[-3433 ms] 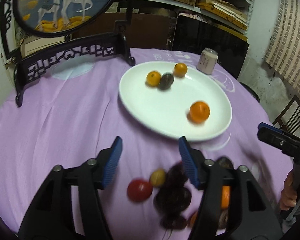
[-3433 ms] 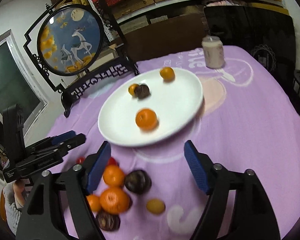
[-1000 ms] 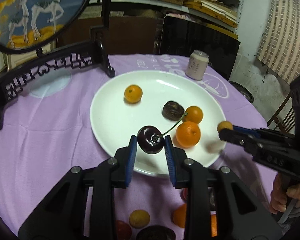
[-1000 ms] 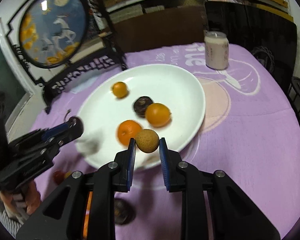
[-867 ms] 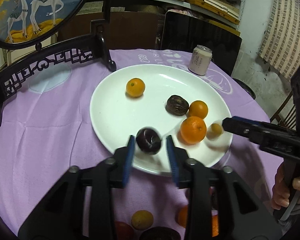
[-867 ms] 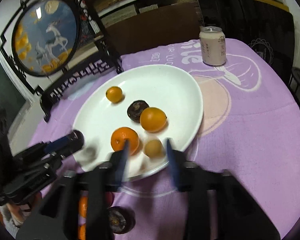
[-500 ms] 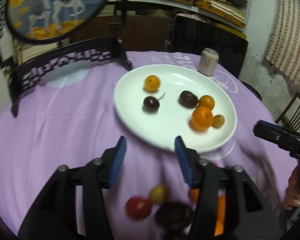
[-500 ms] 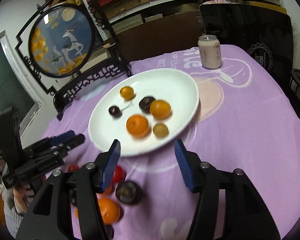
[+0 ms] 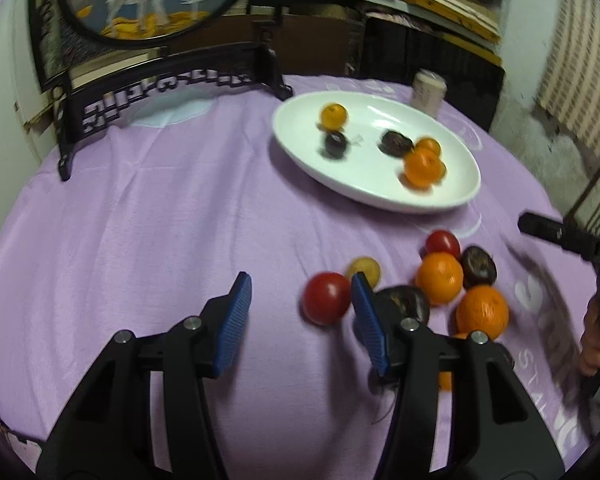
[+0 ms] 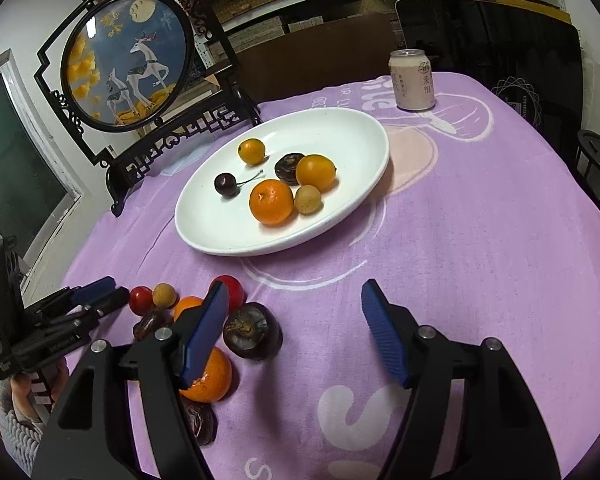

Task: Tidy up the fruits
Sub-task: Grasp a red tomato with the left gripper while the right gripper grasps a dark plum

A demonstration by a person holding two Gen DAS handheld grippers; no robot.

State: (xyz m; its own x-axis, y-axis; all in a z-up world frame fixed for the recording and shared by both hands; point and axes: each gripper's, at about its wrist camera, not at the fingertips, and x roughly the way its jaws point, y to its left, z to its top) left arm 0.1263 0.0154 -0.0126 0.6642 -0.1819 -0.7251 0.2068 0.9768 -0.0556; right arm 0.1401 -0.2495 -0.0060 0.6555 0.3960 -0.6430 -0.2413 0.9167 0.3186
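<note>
The plate [image 10: 352, 216] holds six fruits: a tangerine [image 10: 271, 201], a cherry [image 10: 226, 184], a longan [image 10: 307, 199], two small oranges and a dark fruit half hidden behind one of them. Near the plate's front rim a loose pile [image 10: 236, 328] lies on the cloth [image 10: 480, 240], partly covered by the right gripper [image 10: 294, 330], whose jaws are spread and empty. The left gripper [image 9: 300, 322], blurred, is also spread, with a tomato [image 9: 326, 298] just beside its right finger.
</note>
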